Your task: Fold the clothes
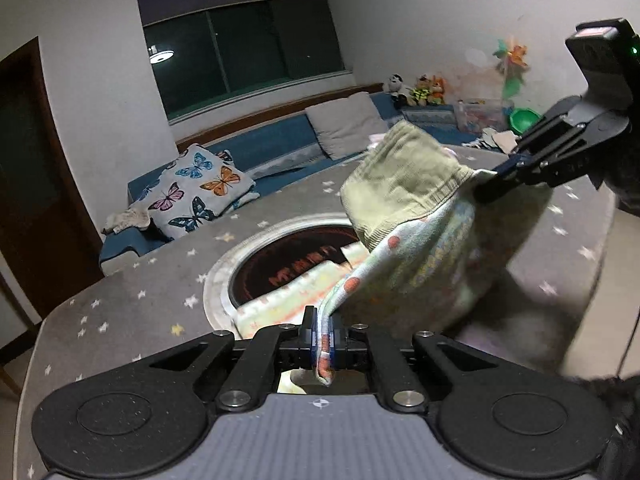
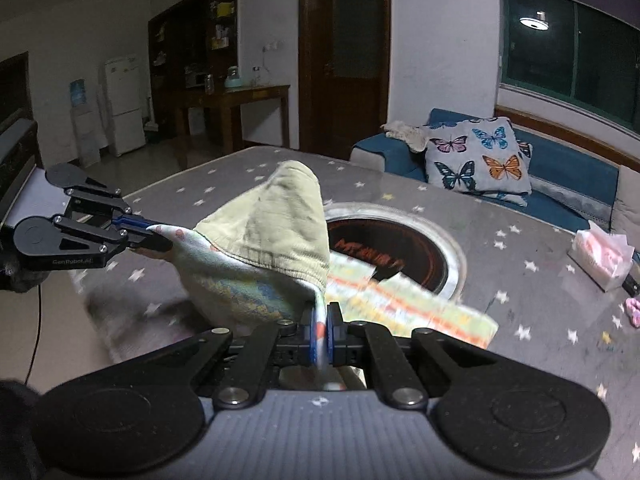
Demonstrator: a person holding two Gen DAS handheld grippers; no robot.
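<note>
1. Left gripper [image 1: 323, 336]: jaws pressed together on a hem of the small garment [image 1: 404, 216], cloth pinched between the blue pads.
2. Right gripper [image 2: 320, 334]: jaws likewise clamped on another edge of the same garment [image 2: 272, 236]; seen from the left wrist view at upper right [image 1: 496, 178], fingertips buried in the fabric.
3. Garment: olive-green ribbed outside, pale printed lining with orange dots; held up between both grippers, above the grey star-patterned table [image 1: 132, 280], sagging and blurred in the middle.
4. Second printed cloth [image 2: 404, 300]: lying flat on the table beneath, partly over the round dark inset [image 2: 404, 248] at the table's centre.
5. Beyond the table: blue sofa [image 1: 276, 144] with a butterfly cushion [image 1: 196, 192] and a grey pillow [image 1: 344, 124].
6. On the table's right side: tissue pack [image 2: 600, 258].
</note>
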